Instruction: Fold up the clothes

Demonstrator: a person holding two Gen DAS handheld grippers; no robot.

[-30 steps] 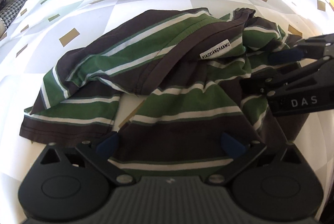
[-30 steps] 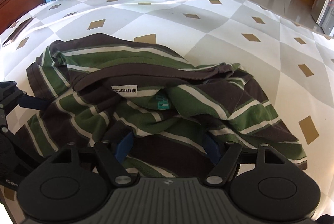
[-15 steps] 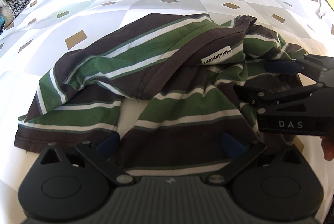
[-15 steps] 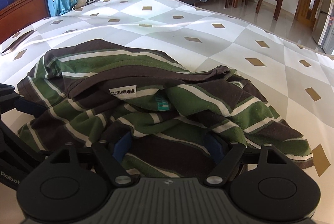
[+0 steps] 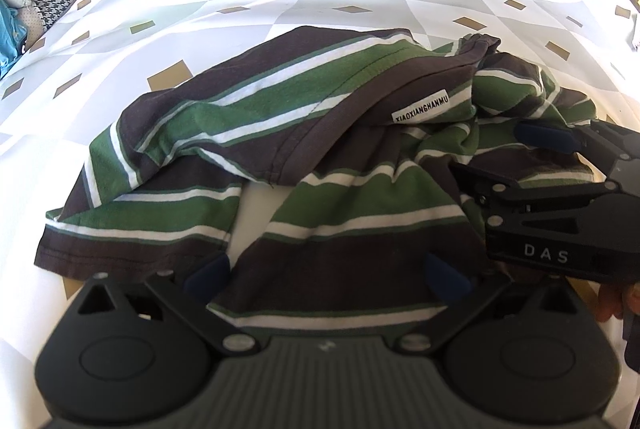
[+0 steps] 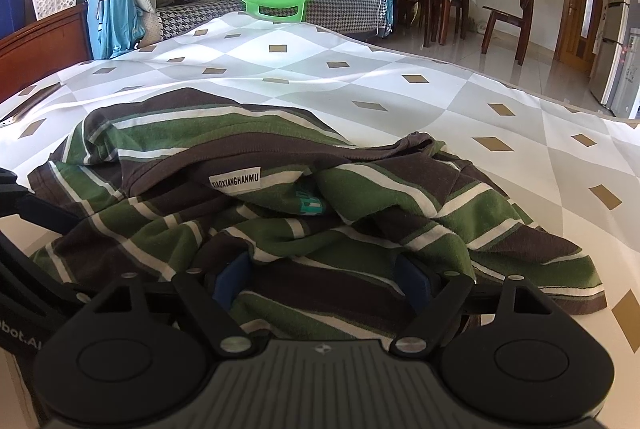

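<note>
Striped shirt [image 6: 320, 213] between hand-held gripper [image 6: 324, 281] fingers

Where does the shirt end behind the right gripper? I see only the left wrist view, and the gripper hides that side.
Observer: The shirt ends in a flat hem on the tablecloth, just past the right gripper.
Operator: Do its jaws hold cloth?
Observer: They have just been opening; cloth lies loose between the pads.
Operator: Is anything under the collar?
Observer: A small teal print, beside the white label.
</note>
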